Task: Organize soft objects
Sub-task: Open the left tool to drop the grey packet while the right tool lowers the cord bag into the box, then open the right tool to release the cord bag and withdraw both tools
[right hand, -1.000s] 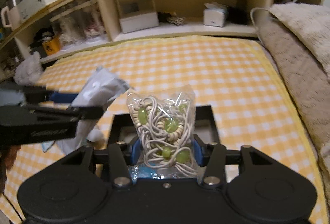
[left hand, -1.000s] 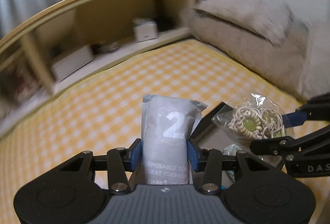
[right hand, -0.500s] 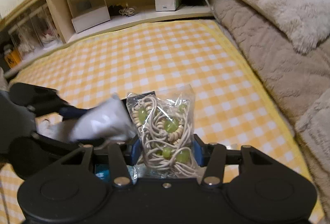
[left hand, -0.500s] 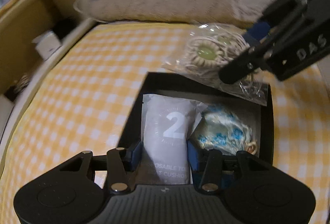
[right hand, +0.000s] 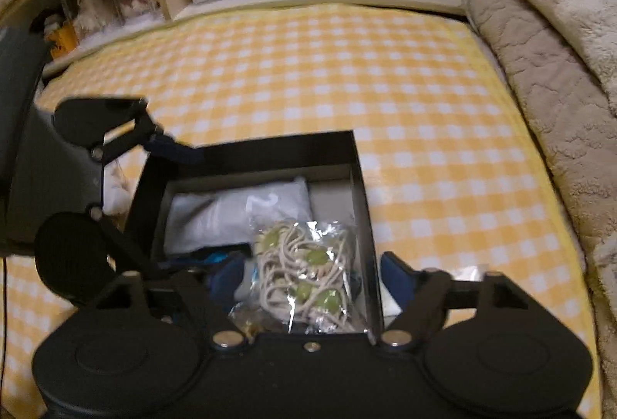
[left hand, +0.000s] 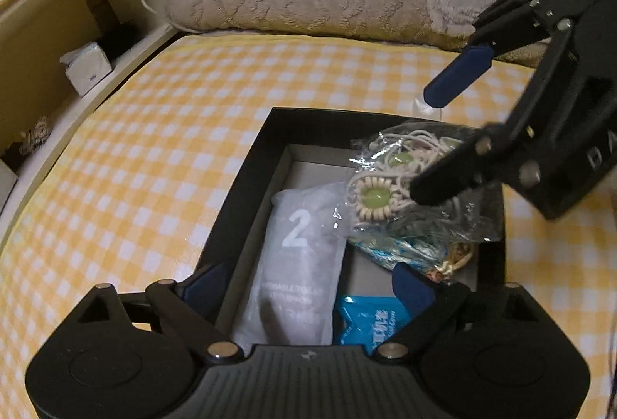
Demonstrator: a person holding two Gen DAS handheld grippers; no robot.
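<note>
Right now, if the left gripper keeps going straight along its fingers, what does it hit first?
Most likely the grey packet marked 2, lying in the black box between the open left gripper fingers. Depth is unclear, but nothing shows above it.

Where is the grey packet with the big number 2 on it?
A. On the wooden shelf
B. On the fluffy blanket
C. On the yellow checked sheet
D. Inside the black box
D. The grey packet lies flat inside the black box, next to the clear bag of beaded cord, and the left gripper has its jaws open around it, not touching.
</note>
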